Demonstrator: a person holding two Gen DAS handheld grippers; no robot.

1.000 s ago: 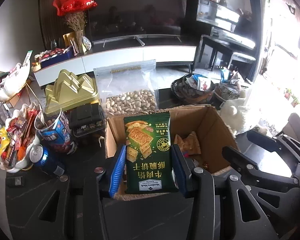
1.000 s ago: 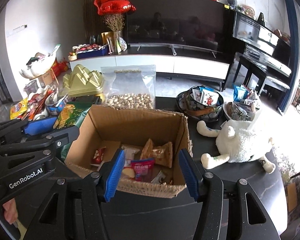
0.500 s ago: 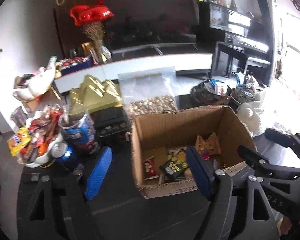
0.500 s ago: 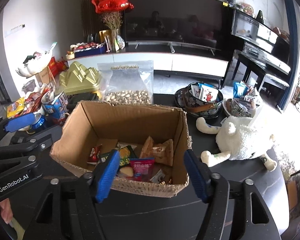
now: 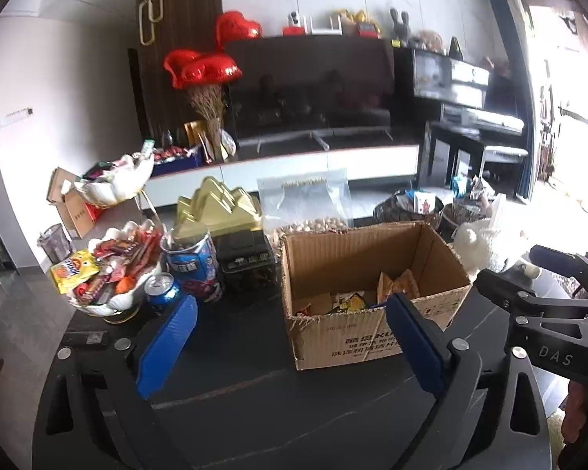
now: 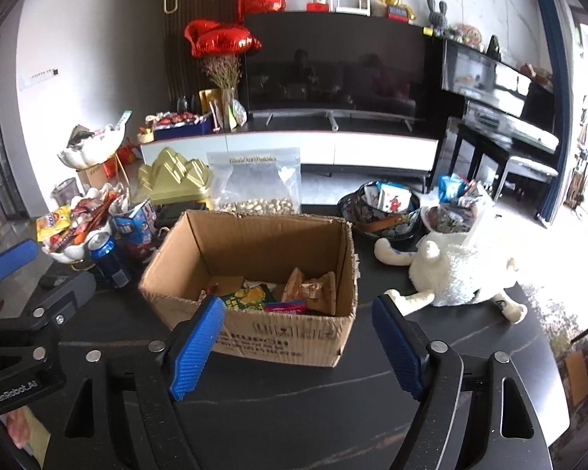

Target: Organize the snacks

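With both grippers hanging short of the cardboard box (image 6: 251, 274), nothing clamped: left gripper (image 5: 290, 346) spread wide, ribbed blue pads (image 5: 166, 346) bare, jaws just been opening, only dark desk (image 5: 235, 352) and the box's near corner between them. Right gripper (image 6: 298, 346) also well apart, jaws just been opening, empty, box's front wall in the gap but untouched.

Box: brown corrugated card, rectangular, open top, flaps gone or folded in, front lip frayed, dark print on the front face. Sitting on glossy black desk with faint pale veining.

Snacks inside the box, lying flat on the floor: green foil pack (image 6: 249, 297) with yellow print toward the front, pink wrapper (image 6: 286, 306) just right of it, two crinkled tan paper-look packets (image 6: 313, 288) leaning at the right, small red-marked packet (image 5: 305, 307) at the left.

Behind the box: clear zip pouch (image 6: 254, 184), upright, bottom layer of pale nuts. Left of the pouch, gold stepped-pyramid tin (image 6: 172, 178), shiny faceted. Black boxy container (image 5: 247, 260) just left of the box.

Further left of the box: blue printed tub (image 5: 192, 264), blue drinks can (image 5: 162, 291) touching it, white scalloped ceramic bowl (image 5: 109, 301) heaped with mixed foil wrappers.

Right of the box: fluffy white plush toy (image 6: 454, 270) sprawled on the desk; behind it, dark patterned round bowl (image 6: 380, 221) with small packets.
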